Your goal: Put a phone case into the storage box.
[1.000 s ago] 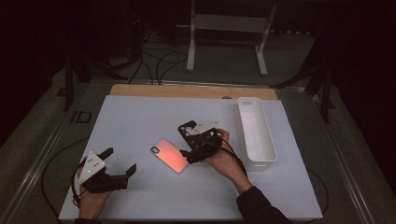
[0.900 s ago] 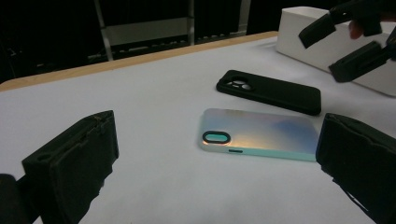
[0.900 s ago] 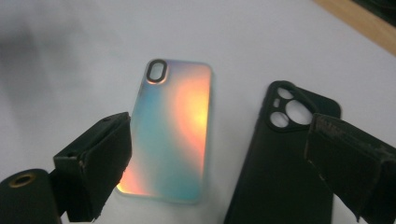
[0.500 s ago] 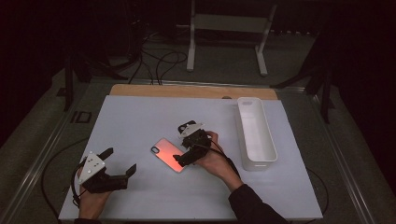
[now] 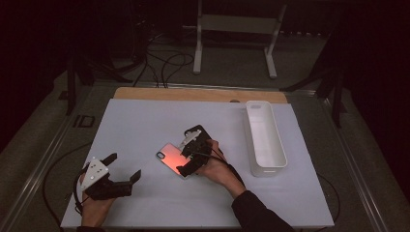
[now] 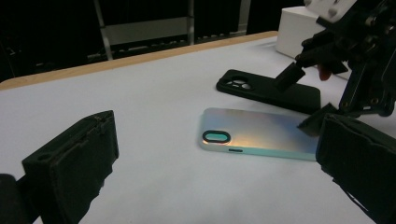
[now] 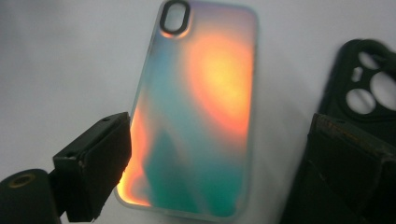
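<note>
Iridescent phone case is lying flat, back up, on the white surface. Right hand-held gripper is hovering over its near end, jaws spread wide to either side of it, not gripping. Case: glossy, rounded corners, oval camera cutout. Matte black case is lying just beside. Left hand-held gripper is resting well apart, jaws open.

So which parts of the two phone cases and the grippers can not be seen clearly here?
- Iridescent phone case: near end cut off by the right gripper view's bottom edge.
- Black phone case: near end covered by the right gripper in the high view.
- Left gripper: jaws open; pads blurred, cropped in its own view.
- White tray: inside too dim to read.
</note>
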### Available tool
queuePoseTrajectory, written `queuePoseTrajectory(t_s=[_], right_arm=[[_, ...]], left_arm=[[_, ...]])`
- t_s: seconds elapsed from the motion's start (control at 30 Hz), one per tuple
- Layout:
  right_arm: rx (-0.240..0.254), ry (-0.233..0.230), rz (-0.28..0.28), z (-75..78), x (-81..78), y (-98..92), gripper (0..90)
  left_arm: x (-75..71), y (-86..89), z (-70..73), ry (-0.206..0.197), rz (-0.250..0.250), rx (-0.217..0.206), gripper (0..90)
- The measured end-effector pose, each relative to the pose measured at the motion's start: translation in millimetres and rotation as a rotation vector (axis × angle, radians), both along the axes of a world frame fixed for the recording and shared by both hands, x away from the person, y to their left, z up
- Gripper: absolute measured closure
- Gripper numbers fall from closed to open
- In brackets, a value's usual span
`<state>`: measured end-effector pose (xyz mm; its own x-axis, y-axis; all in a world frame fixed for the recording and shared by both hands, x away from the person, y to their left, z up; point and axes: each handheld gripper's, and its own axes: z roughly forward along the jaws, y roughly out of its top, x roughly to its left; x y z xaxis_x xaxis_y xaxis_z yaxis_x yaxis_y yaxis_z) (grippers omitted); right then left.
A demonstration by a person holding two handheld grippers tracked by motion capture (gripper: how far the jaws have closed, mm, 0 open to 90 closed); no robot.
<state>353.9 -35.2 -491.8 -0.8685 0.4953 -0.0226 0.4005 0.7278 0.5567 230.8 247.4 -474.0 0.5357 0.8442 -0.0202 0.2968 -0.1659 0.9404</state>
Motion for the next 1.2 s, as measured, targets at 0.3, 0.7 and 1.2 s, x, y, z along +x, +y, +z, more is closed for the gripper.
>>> queuePoseTrajectory(t_s=[0.3, 0.7, 1.2], right_arm=[[-0.027, 0.030, -0.006, -8.4, -0.2, 9.9, 7.5], [-0.097, 0.053, -0.008, -18.3, -1.1, 21.3, 7.6], [-0.113, 0.104, -0.033, -15.3, -1.6, 21.4, 15.8]], left_arm=[[0.0, -0.1, 0.0, 0.001, 0.001, 0.003, 0.0], [0.0, 0.4, -0.3, 0.005, 0.001, 0.001, 0.0], [0.2, -0.1, -0.4, 0.009, 0.006, 0.005, 0.0]])
